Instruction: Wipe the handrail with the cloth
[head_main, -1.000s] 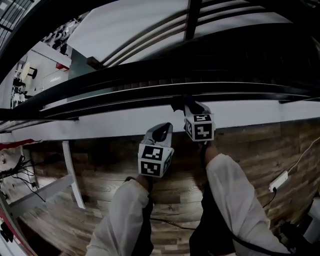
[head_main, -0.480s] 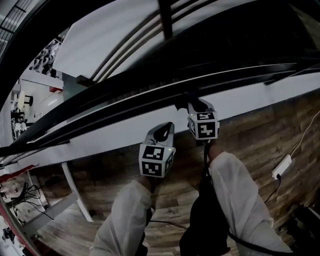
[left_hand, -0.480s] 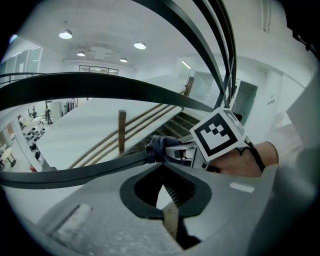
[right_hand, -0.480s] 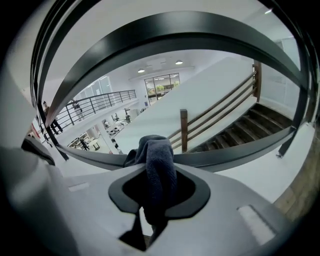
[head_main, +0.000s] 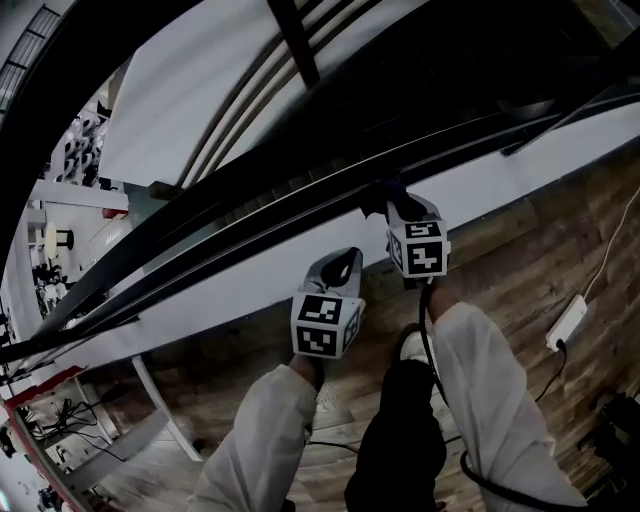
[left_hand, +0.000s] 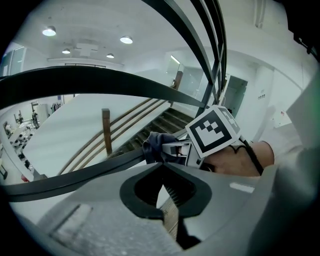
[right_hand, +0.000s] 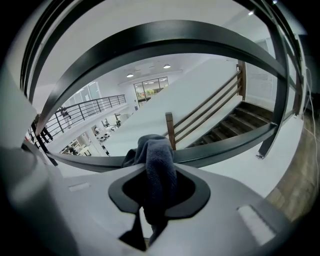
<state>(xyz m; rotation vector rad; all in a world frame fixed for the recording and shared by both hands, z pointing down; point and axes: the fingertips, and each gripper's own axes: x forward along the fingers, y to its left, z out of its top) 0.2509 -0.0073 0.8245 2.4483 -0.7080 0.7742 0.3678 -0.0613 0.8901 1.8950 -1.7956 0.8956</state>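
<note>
The dark handrail (head_main: 250, 205) runs on a slant from lower left to upper right in the head view. My right gripper (head_main: 393, 197) is at the rail, shut on a dark grey cloth (head_main: 380, 190) that presses against it. In the right gripper view the cloth (right_hand: 158, 167) hangs folded between the jaws, its top bunched against the handrail (right_hand: 225, 146). My left gripper (head_main: 342, 268) hovers just below the rail, shut and holding nothing. The left gripper view shows the rail (left_hand: 75, 176), the cloth (left_hand: 154, 145) and the right gripper (left_hand: 176, 150) past its shut jaws.
A white panel (head_main: 230, 290) runs under the rail, above a wooden floor (head_main: 520, 250). A white power strip (head_main: 567, 322) with a cable lies at the right. A white post (head_main: 160, 400) stands at lower left. Stairs (right_hand: 235, 125) descend beyond the rail.
The head view has swung, so the rail now slants more steeply. Both grippers sit slightly further right in view; the right one has stayed on the rail with the cloth.
</note>
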